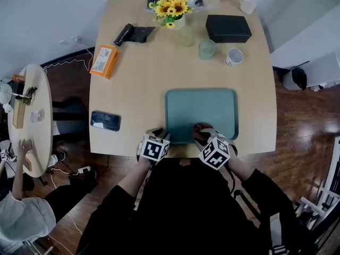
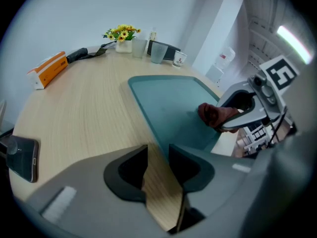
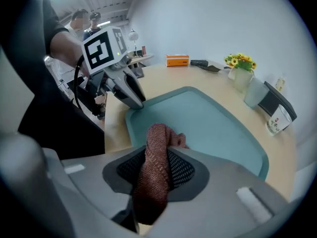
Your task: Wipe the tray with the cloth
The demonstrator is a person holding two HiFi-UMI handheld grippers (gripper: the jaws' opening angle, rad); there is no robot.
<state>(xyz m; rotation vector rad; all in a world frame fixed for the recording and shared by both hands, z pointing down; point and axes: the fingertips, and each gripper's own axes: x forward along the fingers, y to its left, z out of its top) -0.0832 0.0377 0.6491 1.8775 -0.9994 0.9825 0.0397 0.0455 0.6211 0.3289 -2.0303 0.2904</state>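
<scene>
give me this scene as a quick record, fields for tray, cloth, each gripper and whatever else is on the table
tray: tray, teal, flat on table at its near edge
cloth: cloth, reddish, end down on the tray's near part
right gripper: right gripper, shut on cloth
left gripper: left gripper, jaws apart, tips at tray's near left corner
other items: phone, orange box, flowers, black box, mug

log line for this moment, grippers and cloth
step: wiping tray | right gripper: shut on cloth, cloth down on tray near its front edge | left gripper: open, at tray's front left corner
</scene>
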